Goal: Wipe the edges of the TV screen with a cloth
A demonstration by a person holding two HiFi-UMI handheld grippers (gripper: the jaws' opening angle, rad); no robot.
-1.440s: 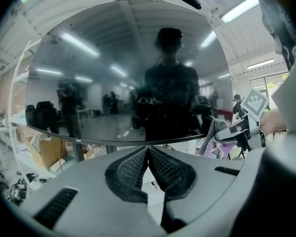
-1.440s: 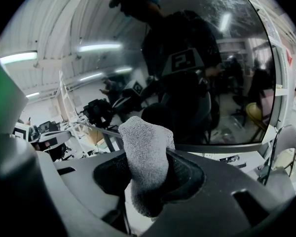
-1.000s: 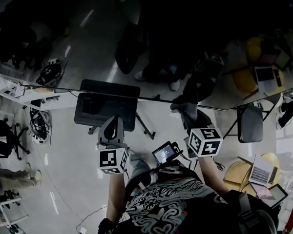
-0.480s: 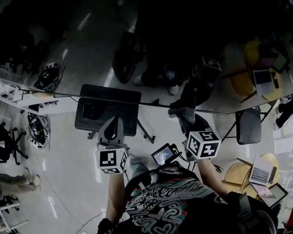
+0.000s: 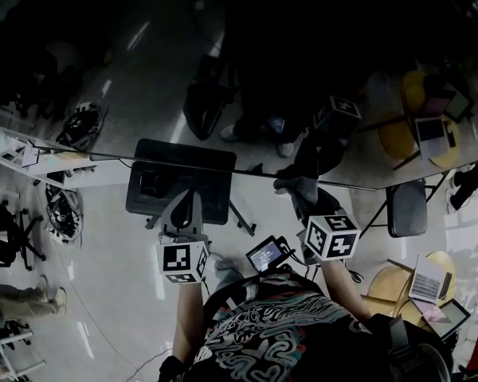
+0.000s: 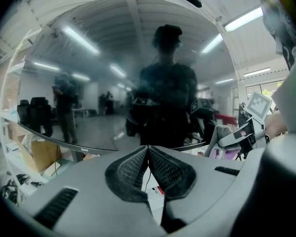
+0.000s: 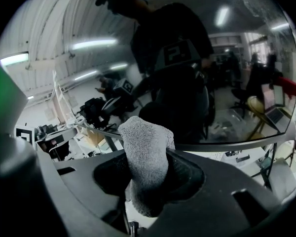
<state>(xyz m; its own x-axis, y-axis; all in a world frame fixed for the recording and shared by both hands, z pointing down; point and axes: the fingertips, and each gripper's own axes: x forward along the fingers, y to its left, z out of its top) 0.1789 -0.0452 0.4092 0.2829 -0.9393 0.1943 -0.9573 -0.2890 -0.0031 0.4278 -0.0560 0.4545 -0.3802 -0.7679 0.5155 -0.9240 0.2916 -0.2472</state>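
TV screen (image 6: pixel 128 78) bezel reads Redmi; right tool (image 7: pixel 149 174) grips cloth (image 7: pixel 145 139).

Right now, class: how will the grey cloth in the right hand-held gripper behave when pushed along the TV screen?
The cloth looks soft: it bunches where the right hand-held gripper pinches it, so it will probably squash flat, not stay stiff. Its fuzzy knit likely drags slightly on the glossy TV screen.
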